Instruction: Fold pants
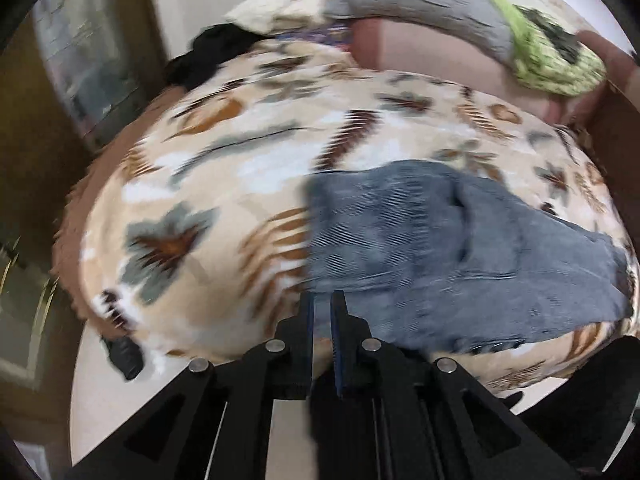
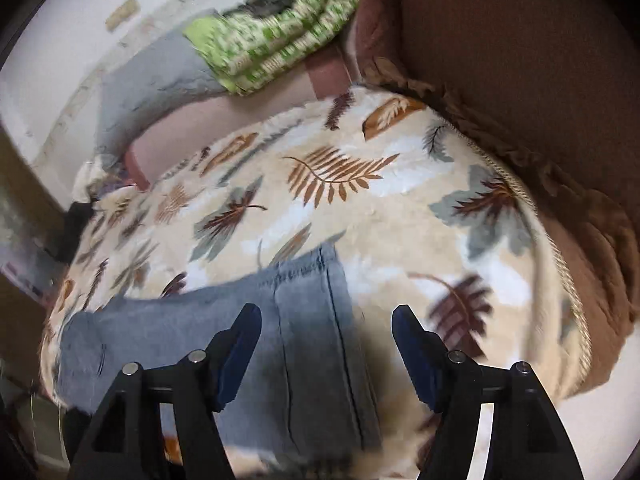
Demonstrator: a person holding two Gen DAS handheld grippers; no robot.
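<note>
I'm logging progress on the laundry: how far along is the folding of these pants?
Done: the grey-blue pants lie on the leaf-print blanket, apparently doubled over already. In hand: nothing clearly; the right tongs stand open above the pants, and the left tongs are nearly closed at the cloth's edge, with blur hiding whether they pinch it. Left: probably another fold into a compact bundle.

Faded denim pants (image 2: 312, 320) lie on a plush, fleecy leaf-print blanket (image 2: 360, 208).

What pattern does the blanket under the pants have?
Brown and grey-blue leaves and ferns on cream blanket; clearest in the right wrist view.
</note>
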